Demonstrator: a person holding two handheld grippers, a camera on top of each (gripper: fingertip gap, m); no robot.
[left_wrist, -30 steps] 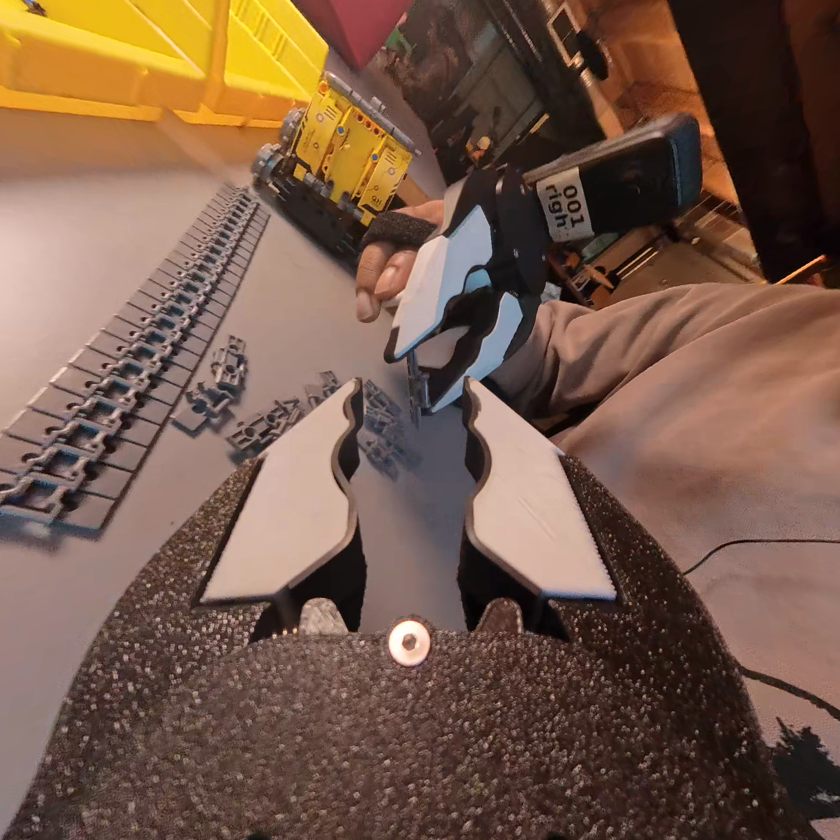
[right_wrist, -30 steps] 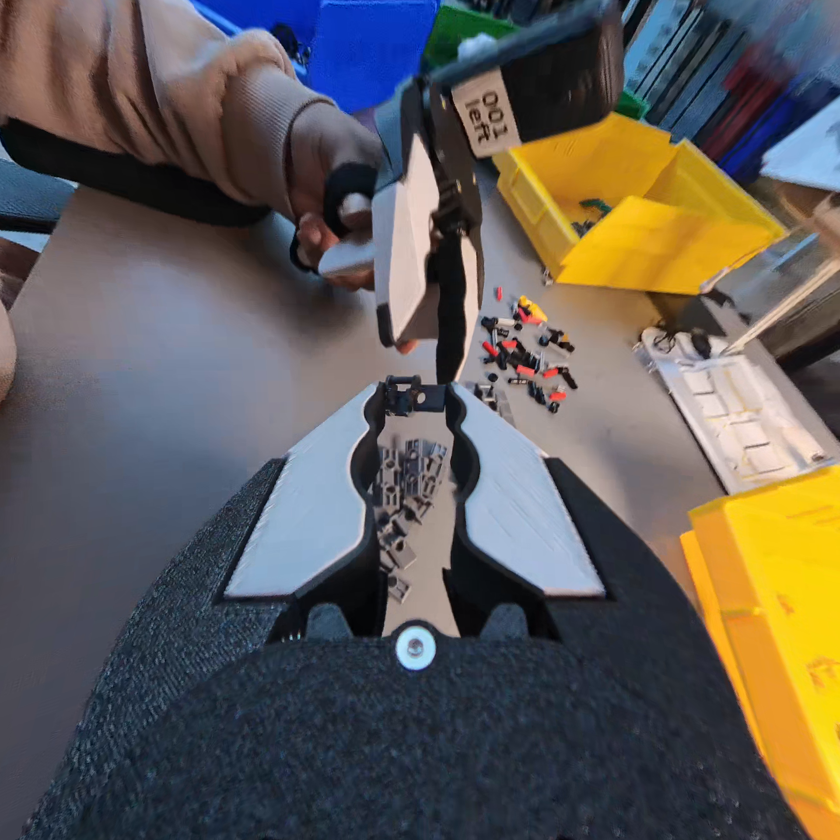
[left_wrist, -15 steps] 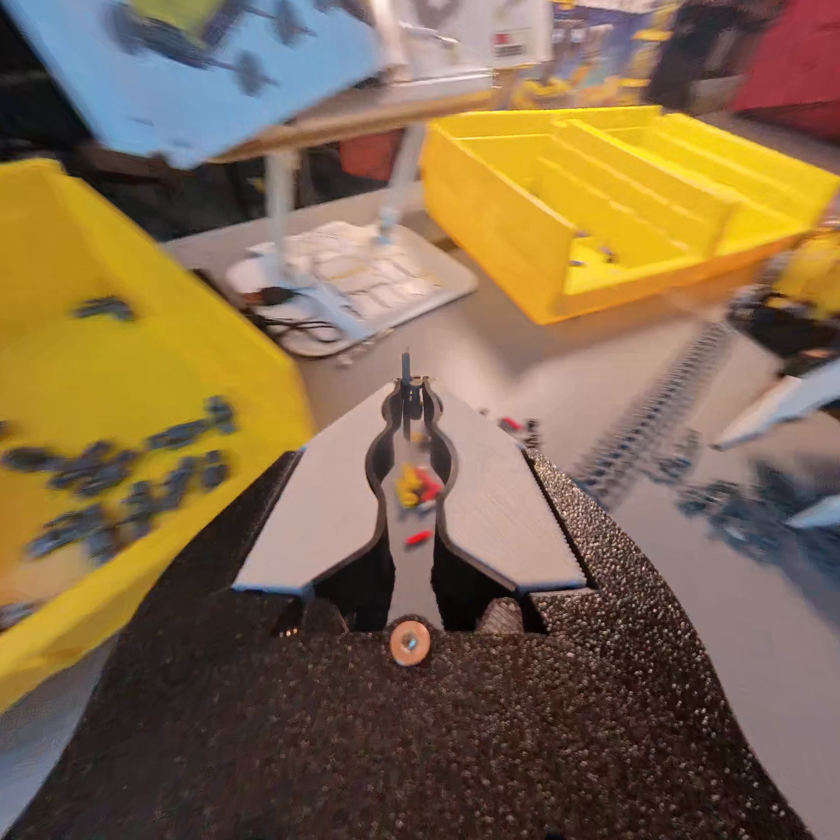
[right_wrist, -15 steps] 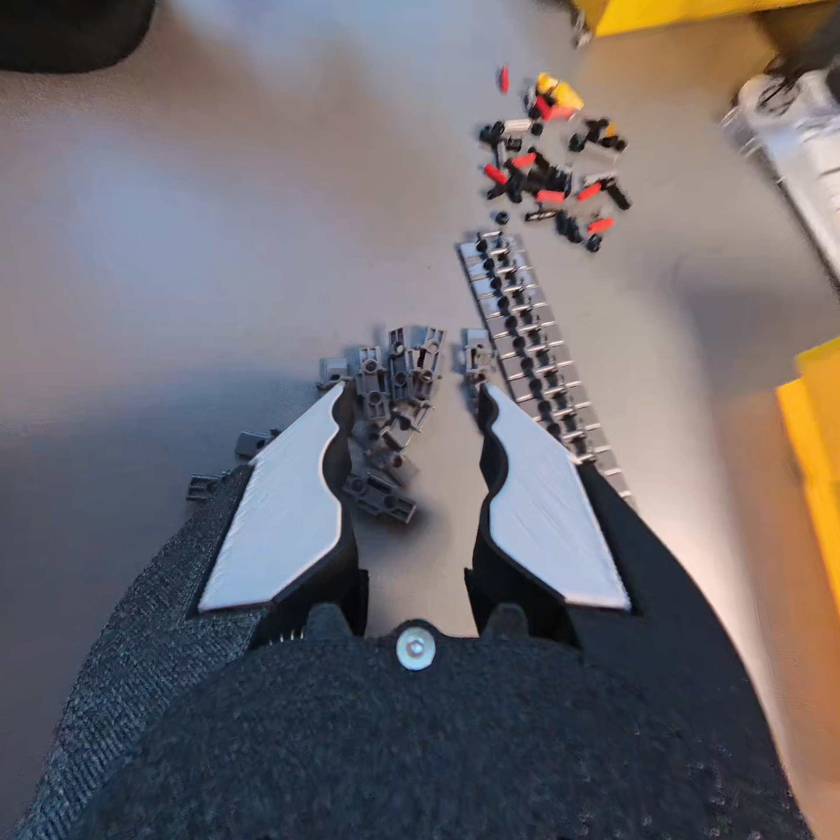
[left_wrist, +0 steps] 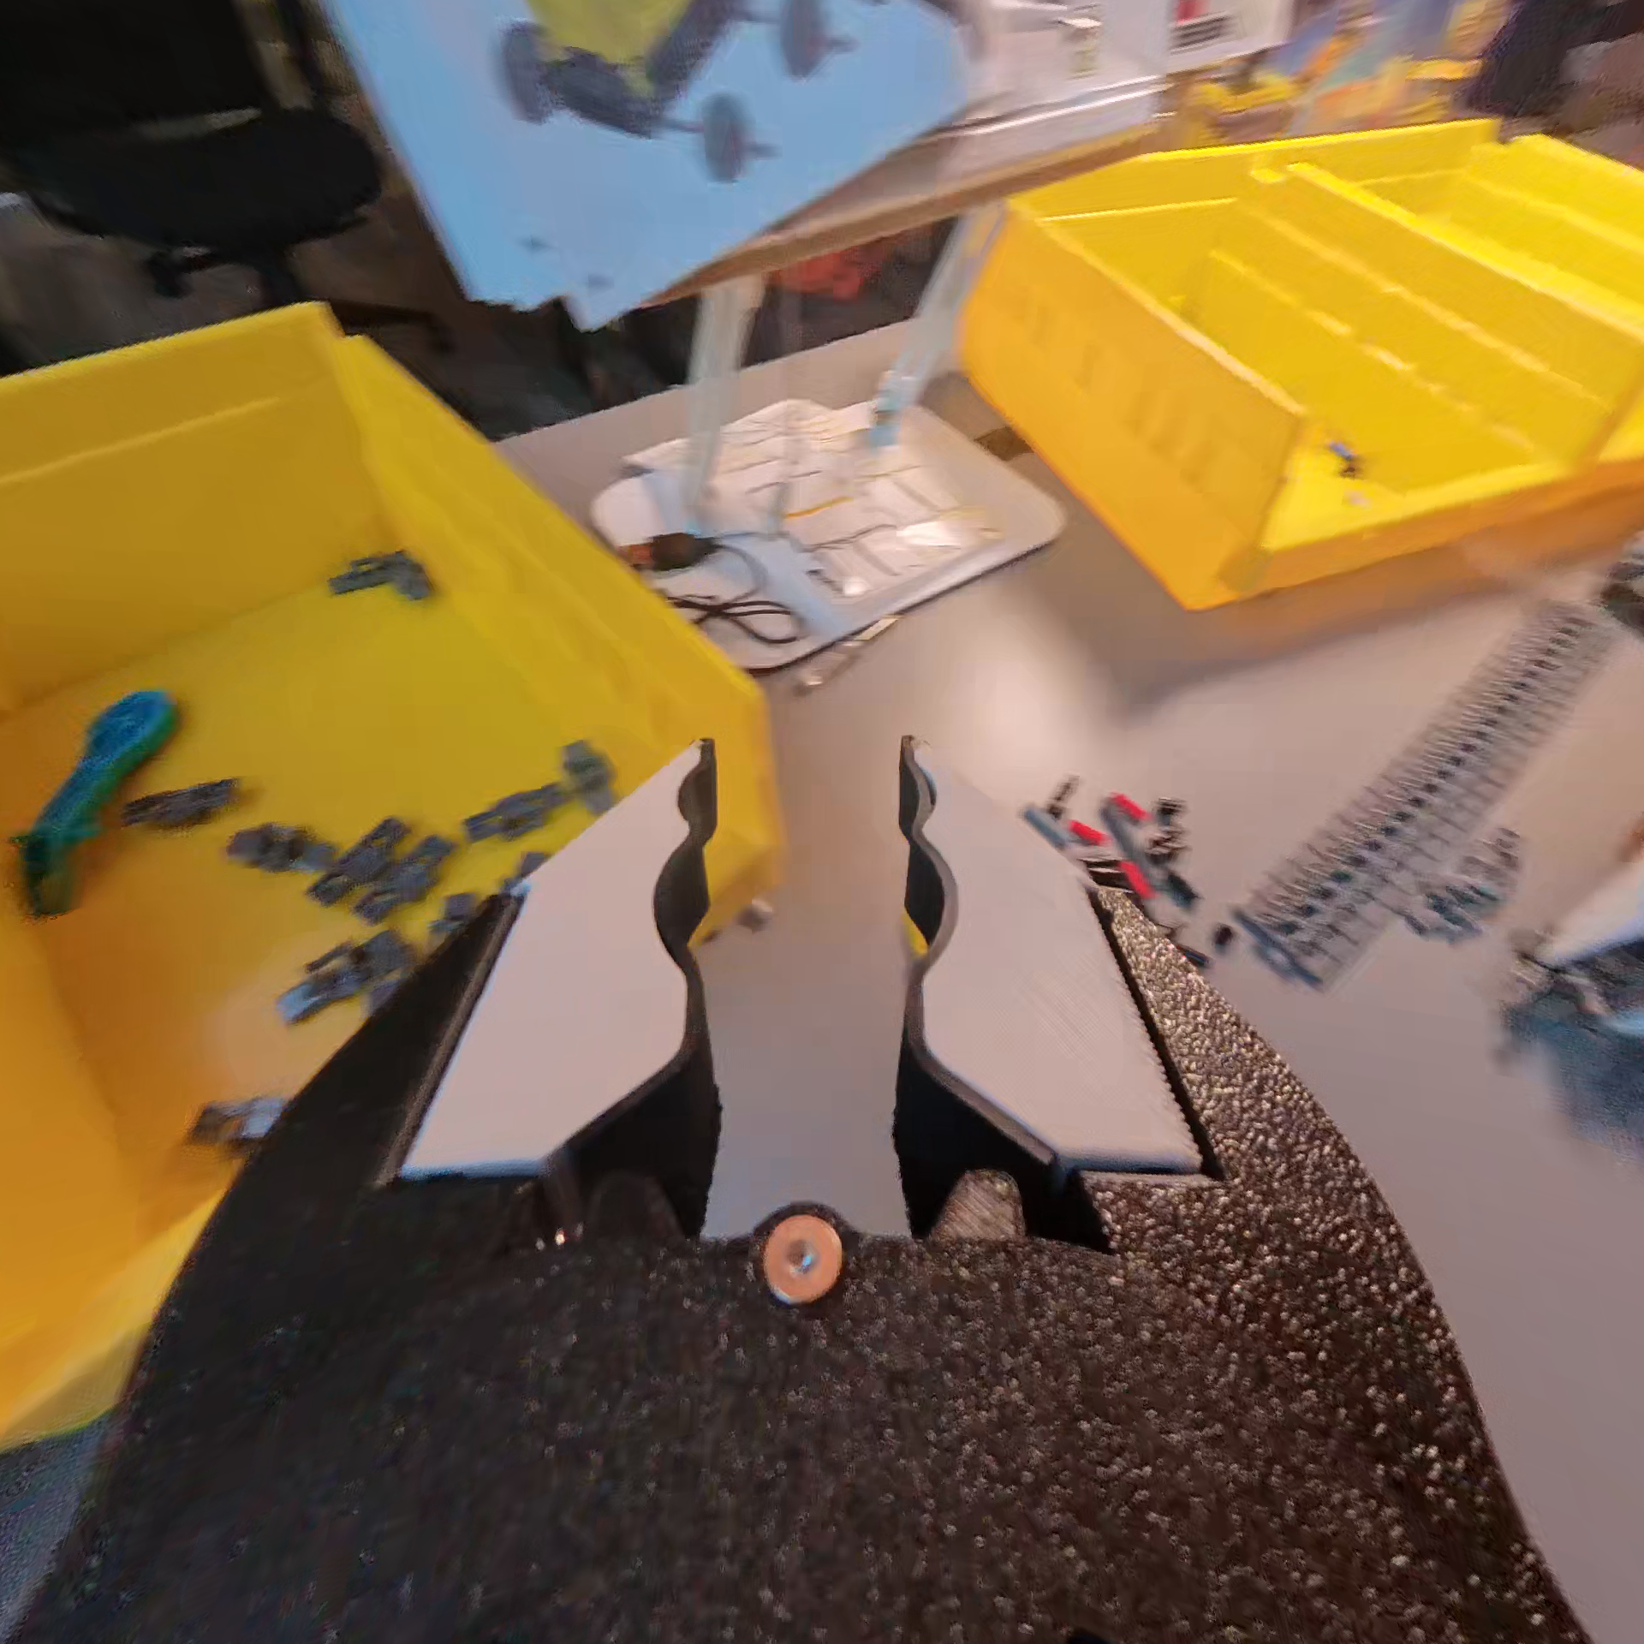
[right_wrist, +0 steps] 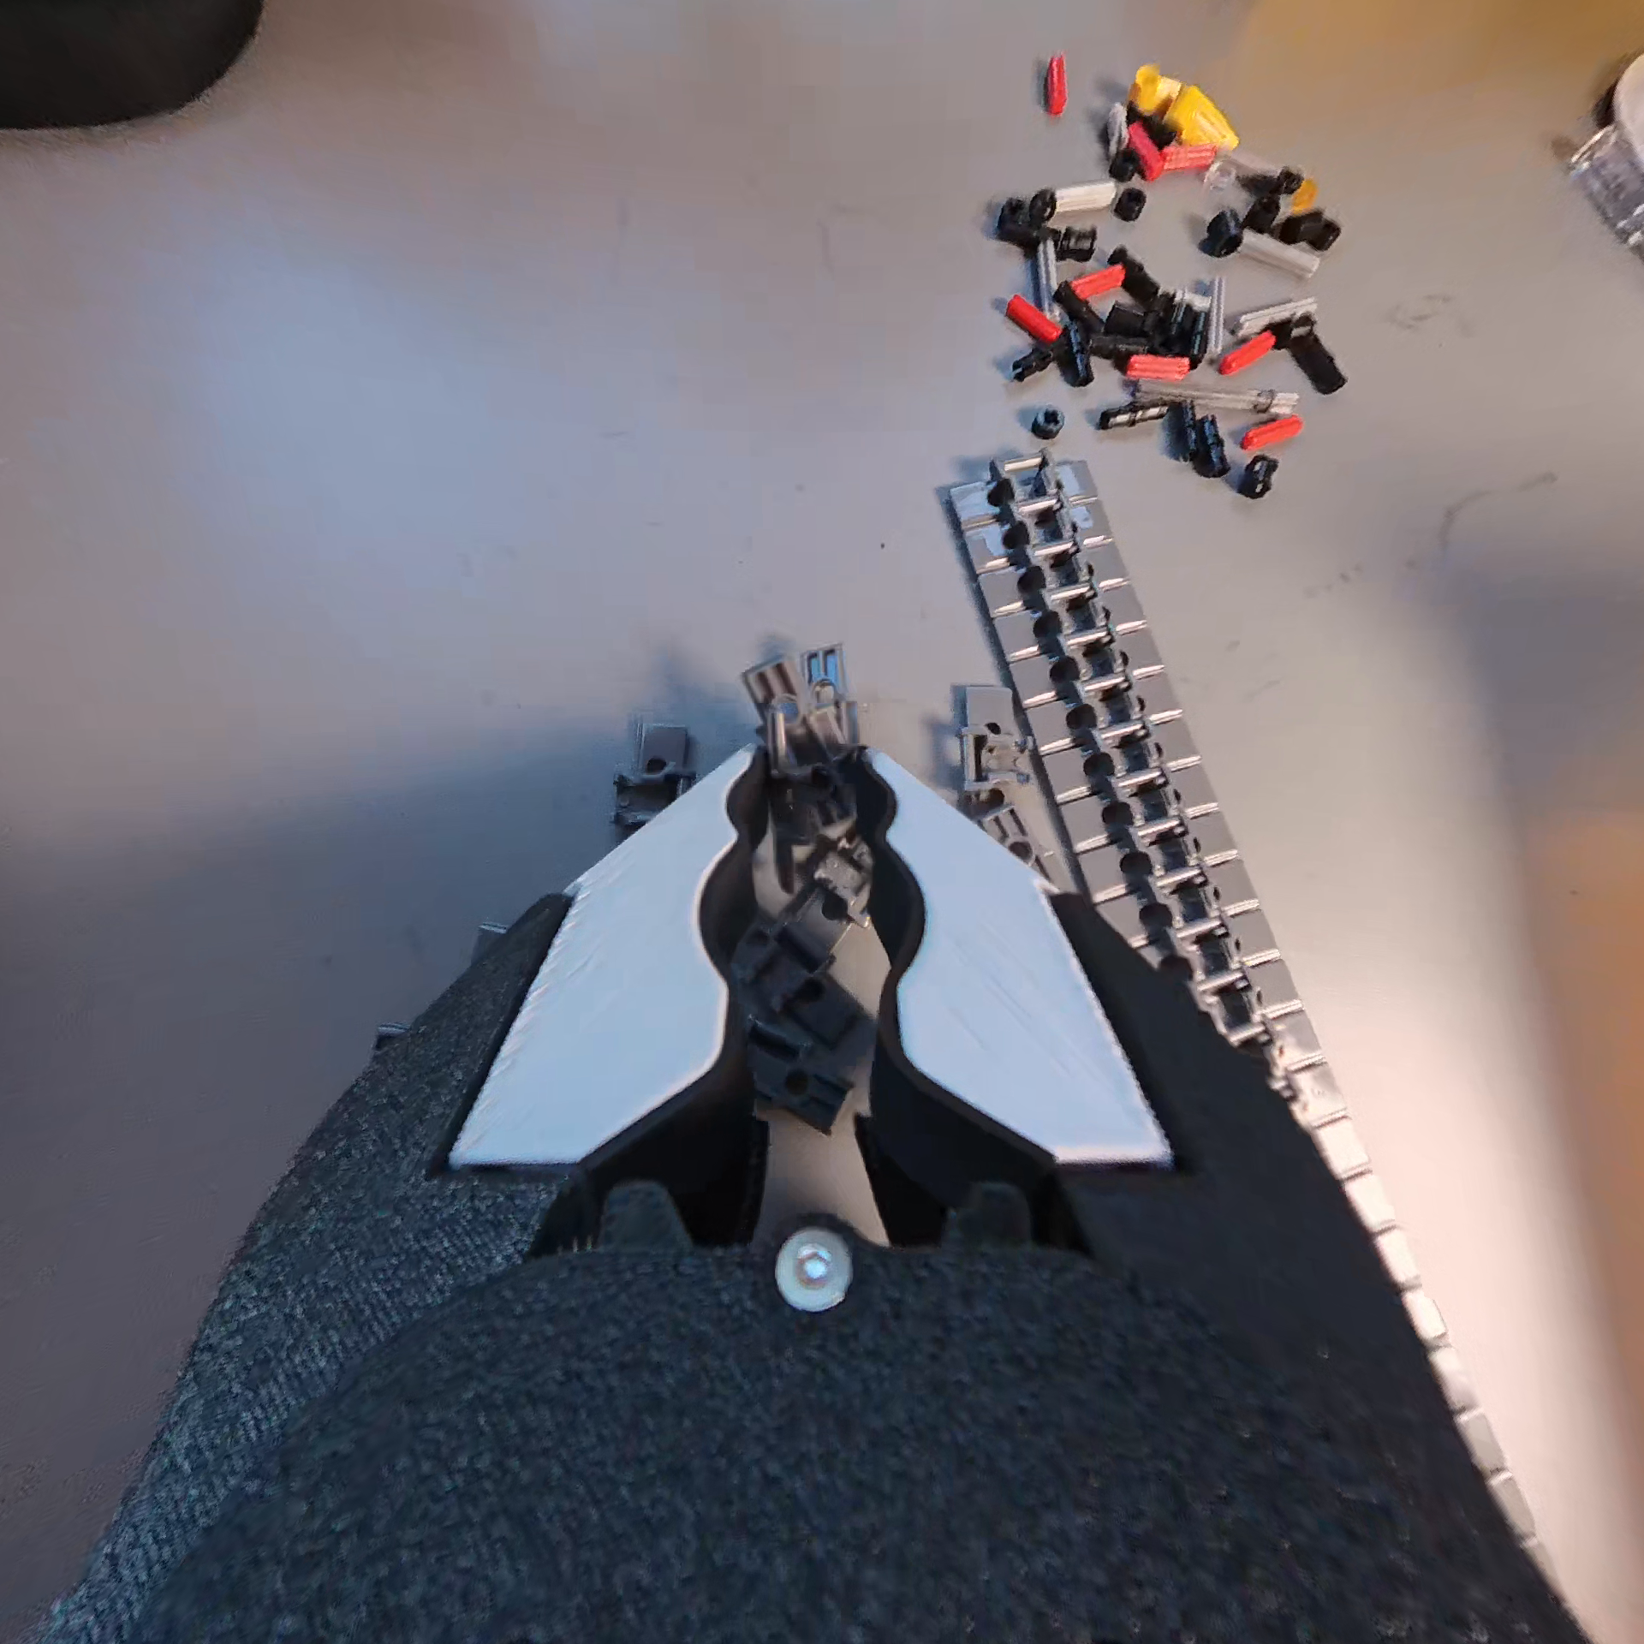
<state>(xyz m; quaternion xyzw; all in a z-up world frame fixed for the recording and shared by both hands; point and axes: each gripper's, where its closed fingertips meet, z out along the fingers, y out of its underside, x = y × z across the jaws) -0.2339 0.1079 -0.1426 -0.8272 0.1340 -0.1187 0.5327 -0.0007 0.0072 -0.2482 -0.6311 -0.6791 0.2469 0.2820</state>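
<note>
Left tool (left_wrist: 805, 756) hung with jaws apart, empty, beside yellow bin (left_wrist: 534, 552) near table (left_wrist: 1334, 1245) edge. Right tool (right_wrist: 809, 765) had jaws drawn in on grey track links (right_wrist: 805, 729), mid-table, just beside assembled track strip (right_wrist: 1103, 712). I judged pickup step; firm hold unconfirmed.

The left wrist view is looking forward and slightly down along its tongs (left_wrist: 805, 765), low over the worktop (left_wrist: 1023, 676), facing a yellow bin (left_wrist: 267, 498). The right wrist view is looking steeply down, close over the worktop (right_wrist: 445, 400). Both are taking in the grey track strip (left_wrist: 1459, 783) (right_wrist: 1103, 712) and the small coloured pins (left_wrist: 1121, 836) (right_wrist: 1165, 267).
</note>
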